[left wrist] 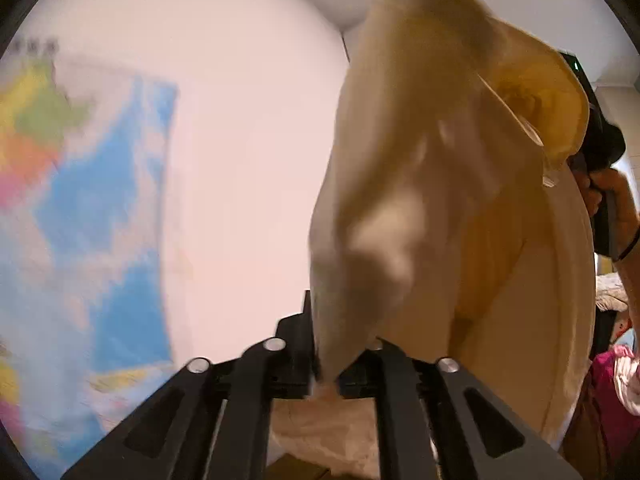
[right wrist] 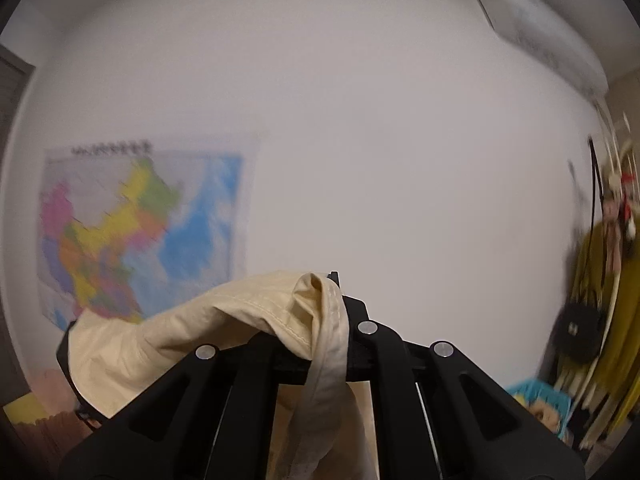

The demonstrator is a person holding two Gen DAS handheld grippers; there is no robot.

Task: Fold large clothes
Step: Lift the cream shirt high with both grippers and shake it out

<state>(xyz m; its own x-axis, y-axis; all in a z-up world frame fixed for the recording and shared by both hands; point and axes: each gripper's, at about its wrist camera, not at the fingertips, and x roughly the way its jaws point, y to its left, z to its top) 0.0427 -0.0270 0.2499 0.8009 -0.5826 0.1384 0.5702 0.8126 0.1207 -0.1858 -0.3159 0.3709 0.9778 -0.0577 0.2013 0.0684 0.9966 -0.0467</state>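
A large cream-yellow garment (left wrist: 420, 208) hangs in the air and fills the right half of the left wrist view. Its lower corner is pinched between the black jaws of my left gripper (left wrist: 325, 376), which is shut on it. In the right wrist view a seamed edge of the same garment (right wrist: 224, 320) drapes over my right gripper (right wrist: 330, 340), shut on a fold of that edge, with a strip of cloth hanging down between the arms. The cloth hides the right gripper's fingertips. A person's hand (left wrist: 624, 208) holds the other end of the garment at the far right.
A white wall with a coloured map (right wrist: 136, 232) faces both cameras. An air conditioner (right wrist: 540, 28) is mounted high at the right. Hanging clothes and a black bag (right wrist: 580, 332) stand at the right edge. Pink and white fabric (left wrist: 616, 380) lies low at the right.
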